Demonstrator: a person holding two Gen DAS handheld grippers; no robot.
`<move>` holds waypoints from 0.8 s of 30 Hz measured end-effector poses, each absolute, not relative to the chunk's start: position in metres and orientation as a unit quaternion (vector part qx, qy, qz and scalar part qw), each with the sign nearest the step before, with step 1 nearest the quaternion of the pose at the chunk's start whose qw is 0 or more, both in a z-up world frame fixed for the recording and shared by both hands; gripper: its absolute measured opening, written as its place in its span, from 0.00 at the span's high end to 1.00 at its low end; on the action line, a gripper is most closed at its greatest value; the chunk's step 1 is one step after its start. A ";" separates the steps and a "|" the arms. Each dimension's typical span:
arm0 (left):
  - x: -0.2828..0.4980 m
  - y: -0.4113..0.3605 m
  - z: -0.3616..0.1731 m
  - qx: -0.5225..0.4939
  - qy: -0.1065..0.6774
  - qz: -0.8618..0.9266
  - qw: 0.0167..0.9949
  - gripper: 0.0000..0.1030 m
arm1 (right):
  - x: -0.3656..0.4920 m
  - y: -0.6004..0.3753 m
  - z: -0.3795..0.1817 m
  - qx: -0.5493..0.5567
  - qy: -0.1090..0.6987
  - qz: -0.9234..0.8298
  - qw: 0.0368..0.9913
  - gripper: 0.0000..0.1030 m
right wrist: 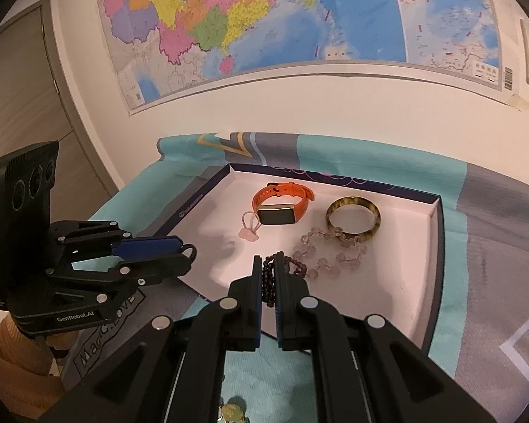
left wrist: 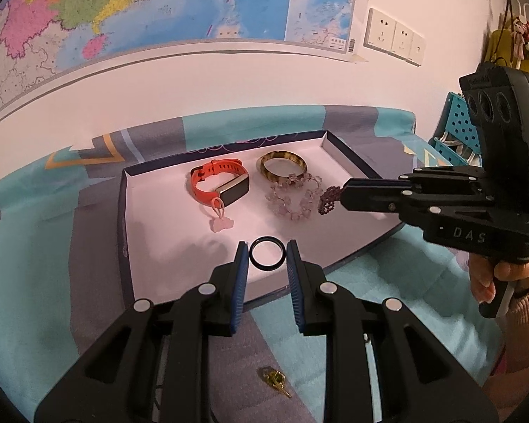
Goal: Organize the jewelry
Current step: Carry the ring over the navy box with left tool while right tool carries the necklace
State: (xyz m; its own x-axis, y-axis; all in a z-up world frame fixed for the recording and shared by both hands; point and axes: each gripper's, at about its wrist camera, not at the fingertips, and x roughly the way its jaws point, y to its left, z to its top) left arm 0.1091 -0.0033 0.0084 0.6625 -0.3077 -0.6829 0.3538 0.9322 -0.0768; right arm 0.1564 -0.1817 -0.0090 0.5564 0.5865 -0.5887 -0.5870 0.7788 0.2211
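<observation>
We hold the black ring [left wrist: 266, 256] between our left tongs [left wrist: 266, 259] over the tray [left wrist: 125, 211]; right tongs [right wrist: 268, 275] clamp the dark bead bracelet [right wrist: 268, 282] above its right side

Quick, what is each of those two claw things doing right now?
Left gripper: jaws around the black ring; whether they grip it cannot be told.
Right gripper: closed on the dark bead bracelet.

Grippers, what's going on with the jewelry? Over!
Left gripper jaws around black ring, over tray. Right gripper shut on dark bead bracelet, above tray. Watch, bangle, clear beads in tray, nothing blocking.
</observation>
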 end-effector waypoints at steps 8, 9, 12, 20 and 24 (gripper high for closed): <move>0.116 -0.004 0.005 0.028 0.372 -0.179 0.910 0.78 | 0.162 -0.177 -0.014 -0.001 0.336 0.334 0.881 0.95; 0.117 -0.004 0.005 0.029 0.372 -0.178 0.911 0.78 | 0.163 -0.177 -0.015 -0.001 0.337 0.335 0.880 0.95; 0.119 -0.004 0.006 0.030 0.372 -0.179 0.910 0.78 | 0.164 -0.176 -0.016 -0.002 0.338 0.335 0.880 0.95; 0.123 -0.004 0.005 0.029 0.373 -0.175 0.910 0.78 | 0.167 -0.176 -0.018 -0.002 0.339 0.334 0.879 0.95; 0.126 -0.004 0.003 0.029 0.375 -0.174 0.910 0.78 | 0.168 -0.175 -0.018 -0.002 0.340 0.335 0.879 0.95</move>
